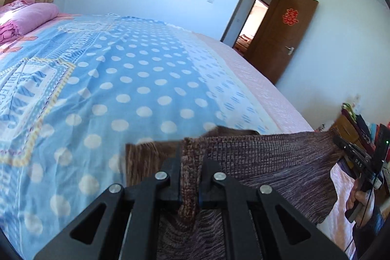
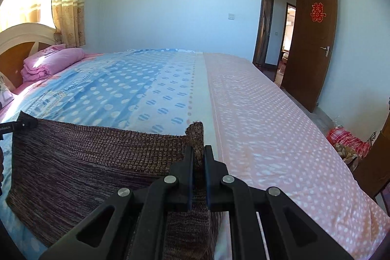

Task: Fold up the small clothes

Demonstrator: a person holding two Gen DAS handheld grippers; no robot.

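Left wrist view is showing the bed spreading wide beyond the tongs, its blue dotted sheet lying beneath them. A brown knitted garment is hanging stretched between both tongs, above the sheet. Left gripper is pinching one top corner; right gripper is pinching the other. Judging by this, the garment is being carried for laying out; next, both hands need lowering together, keeping it taut
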